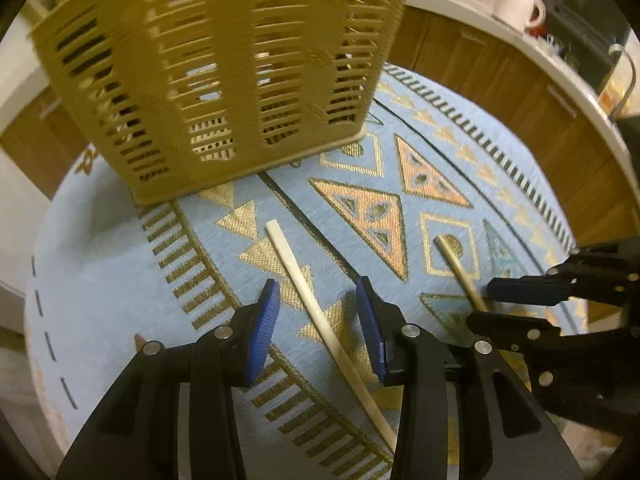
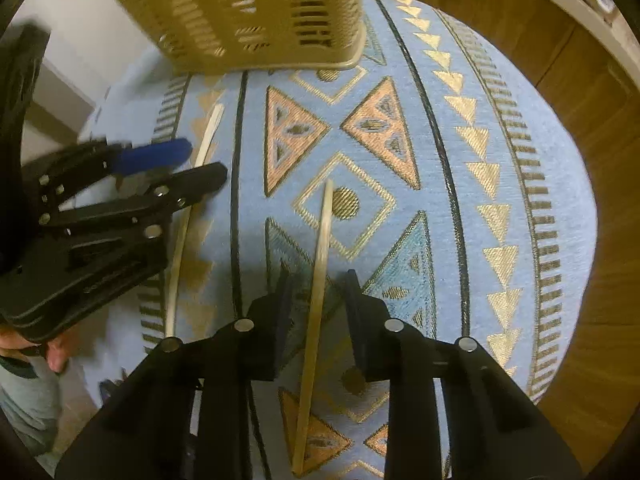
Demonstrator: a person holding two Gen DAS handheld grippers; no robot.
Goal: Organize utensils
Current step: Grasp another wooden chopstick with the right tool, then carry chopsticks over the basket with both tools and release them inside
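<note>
**A:** What are you reaching for, and where does it lie?

**B:** Two thin chopsticks lie flat on a round table under a blue patterned cloth (image 1: 120, 248). In the left wrist view, the pale chopstick (image 1: 316, 312) runs from mid-frame down to the lower centre, passing between the fingers of your left gripper (image 1: 320, 328). Its jaws stand open on either side, pads not touching the stick. In the right wrist view, the darker chopstick (image 2: 320, 280) runs up the centre of the frame, between the fingers of your right gripper (image 2: 320, 312). Those jaws stand narrow but apart from the stick, so nothing is gripped yet.

**A:** How will they handle?

**B:** My judgement: very light, stiff, smooth and slim, so they could roll or slip out of the pads. Because they lie flush on woven cloth, your fingertips must come right down to the fabric and may snag it. Take each near its middle, so that it does not tip when it is lifted.

**A:** What else is around?

**B:** A tan slotted utensil basket (image 1: 208, 72) stands on the cloth, filling the upper left of the left wrist view and the top of the right wrist view. It is likely the destination. The two grippers sit close beside each other, so mind them colliding. A white mug (image 1: 520, 4) stands on a counter at upper right, well apart.
</note>
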